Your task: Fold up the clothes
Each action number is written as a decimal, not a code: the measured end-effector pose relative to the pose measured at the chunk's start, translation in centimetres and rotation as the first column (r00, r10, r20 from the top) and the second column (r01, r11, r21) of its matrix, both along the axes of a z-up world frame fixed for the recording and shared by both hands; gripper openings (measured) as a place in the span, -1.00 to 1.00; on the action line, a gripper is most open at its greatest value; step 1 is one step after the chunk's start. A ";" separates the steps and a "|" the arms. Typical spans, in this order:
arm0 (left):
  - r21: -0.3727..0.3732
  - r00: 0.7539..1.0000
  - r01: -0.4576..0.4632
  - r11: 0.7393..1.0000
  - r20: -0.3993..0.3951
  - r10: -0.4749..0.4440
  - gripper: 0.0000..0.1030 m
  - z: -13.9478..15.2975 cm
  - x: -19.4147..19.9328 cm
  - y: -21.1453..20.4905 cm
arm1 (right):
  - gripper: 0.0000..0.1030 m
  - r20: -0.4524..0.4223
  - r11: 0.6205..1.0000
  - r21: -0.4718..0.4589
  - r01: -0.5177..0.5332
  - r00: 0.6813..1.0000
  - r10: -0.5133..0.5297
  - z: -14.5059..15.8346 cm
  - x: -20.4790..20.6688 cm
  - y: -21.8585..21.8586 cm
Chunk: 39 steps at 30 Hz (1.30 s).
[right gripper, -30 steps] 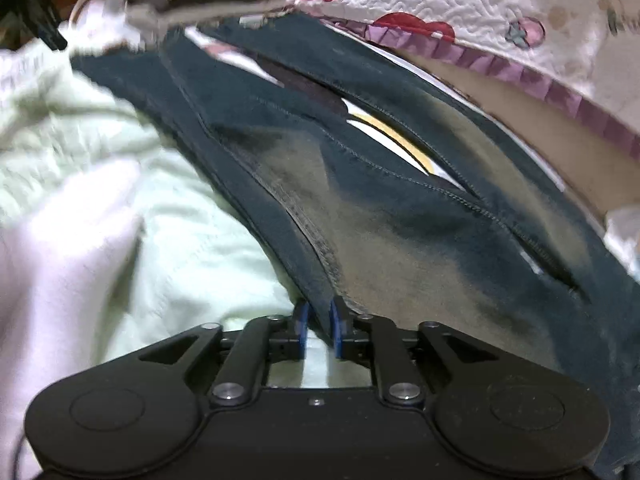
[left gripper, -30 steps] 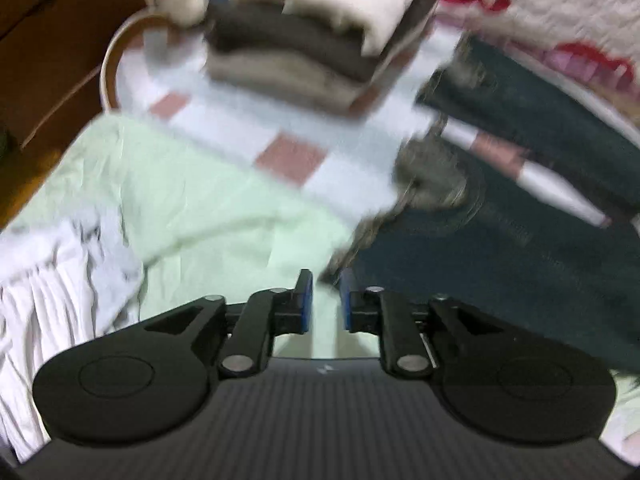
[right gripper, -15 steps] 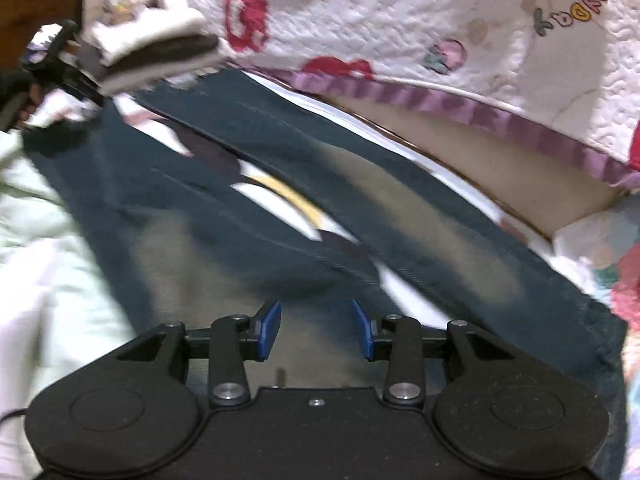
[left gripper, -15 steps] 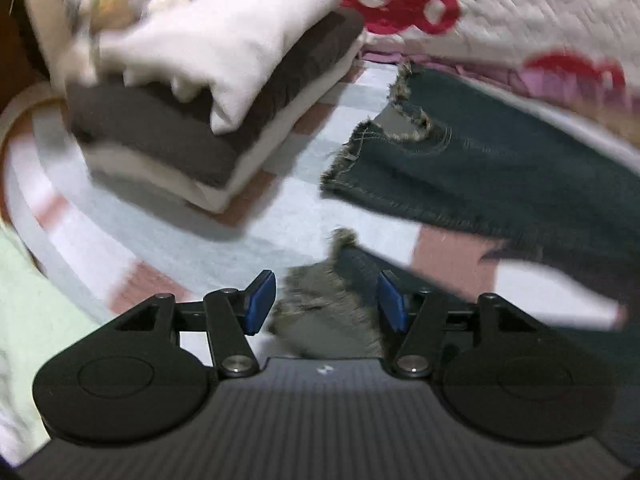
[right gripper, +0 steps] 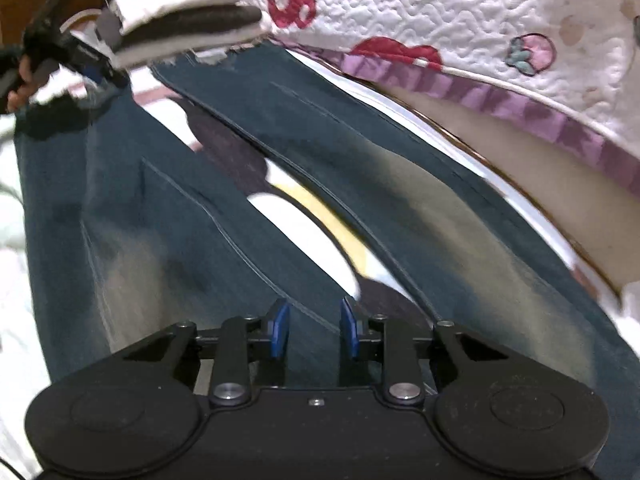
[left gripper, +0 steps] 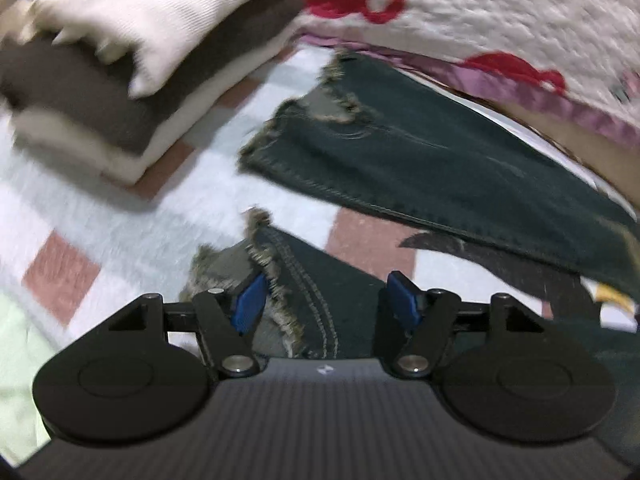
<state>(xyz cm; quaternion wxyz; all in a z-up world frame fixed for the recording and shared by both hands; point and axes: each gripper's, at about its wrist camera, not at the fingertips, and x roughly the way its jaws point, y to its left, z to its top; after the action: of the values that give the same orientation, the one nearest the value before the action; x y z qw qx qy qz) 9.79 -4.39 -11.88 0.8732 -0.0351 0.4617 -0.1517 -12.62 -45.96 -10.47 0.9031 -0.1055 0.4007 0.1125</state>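
Note:
Dark blue jeans (left gripper: 440,160) lie spread on the bed, both legs ending in frayed hems. My left gripper (left gripper: 326,300) is open over the near leg's frayed hem (left gripper: 280,280), which lies between its blue pads. In the right wrist view the jeans (right gripper: 168,216) run away with the legs parted. My right gripper (right gripper: 314,330) is open low over the inner seam of the left-hand leg. The left gripper (right gripper: 86,66) shows far off at the hem end, held by a hand.
A stack of folded clothes (left gripper: 132,56), white over dark brown over cream, sits beyond the hems on a checked sheet (left gripper: 120,224). A white quilt with red prints (right gripper: 460,12) and purple border rises at the back. Pale green fabric (left gripper: 12,332) lies at the left.
Both grippers went from shut to open. The left one moved forward from the green fabric to the jeans hem. The right one shifted up along the leg.

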 end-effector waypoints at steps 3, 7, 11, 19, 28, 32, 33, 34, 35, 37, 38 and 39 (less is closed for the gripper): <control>0.013 0.999 -0.008 1.000 -0.040 0.009 0.28 -0.1 0.1 -0.1 | -0.41 -0.008 0.996 0.086 -0.001 1.000 0.001 -0.4 1.2 1.0; 0.038 0.997 -0.010 0.999 -0.070 0.013 0.28 -0.2 0.6 -1.0 | -0.34 -0.028 0.995 0.097 -0.014 0.999 0.017 -1.8 2.6 3.4; 0.059 0.997 -0.030 0.998 -0.069 0.034 0.36 -0.8 2.0 -2.2 | -0.30 -0.011 0.996 0.075 -0.044 0.999 0.045 -2.3 2.4 5.4; 0.069 0.994 -0.111 0.991 -0.006 0.112 -0.99 -1.6 1.8 -1.5 | -0.29 -0.009 0.994 0.088 -0.063 0.998 0.064 -2.1 1.1 5.1; 0.138 0.966 -0.147 0.979 0.232 0.112 -0.99 4.4 -8.4 1.6 | -0.24 -0.015 0.991 0.089 -0.103 0.994 0.105 -1.1 2.6 5.5; 0.078 0.974 -0.185 0.980 0.148 0.172 -0.99 2.7 -9.8 3.6 | -0.25 0.020 0.967 0.181 -0.180 0.984 0.180 0.1 4.2 6.4; 0.064 0.974 -0.196 0.979 0.126 0.186 -0.99 2.3 -10.1 4.1 | -0.28 0.027 0.958 0.207 -0.200 0.980 0.199 0.2 4.6 6.7; 0.050 0.974 -0.206 0.977 0.104 0.200 -0.99 1.8 -10.5 4.6 | -0.32 0.034 0.948 0.232 -0.219 0.975 0.217 0.4 5.1 7.0; 0.036 0.974 -0.217 0.976 0.081 0.213 -0.99 1.4 -10.8 5.0 | -0.33 0.042 0.937 0.257 -0.239 0.971 0.236 0.6 5.5 7.3; 0.008 0.970 -0.239 0.971 0.036 0.239 -0.99 0.5 -11.5 6.0 | -0.33 0.045 0.932 0.227 -0.282 0.959 0.279 0.5 6.4 8.7; -0.005 0.968 -0.251 0.968 0.013 0.251 -0.99 0.1 -11.9 6.5 | -0.33 0.039 0.936 0.184 -0.299 0.954 0.298 0.2 6.7 9.6; -0.011 0.968 -0.252 0.968 -0.001 0.252 -0.99 -0.1 -11.9 6.7 | -0.32 0.027 0.937 0.145 -0.319 0.948 0.318 -0.1 7.1 10.5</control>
<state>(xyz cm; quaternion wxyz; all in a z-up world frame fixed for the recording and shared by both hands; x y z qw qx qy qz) -2.11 2.36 -11.96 0.8852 -0.0986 0.4526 -0.0422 -5.54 -35.50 -10.57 0.8789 -0.1022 0.3676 0.2863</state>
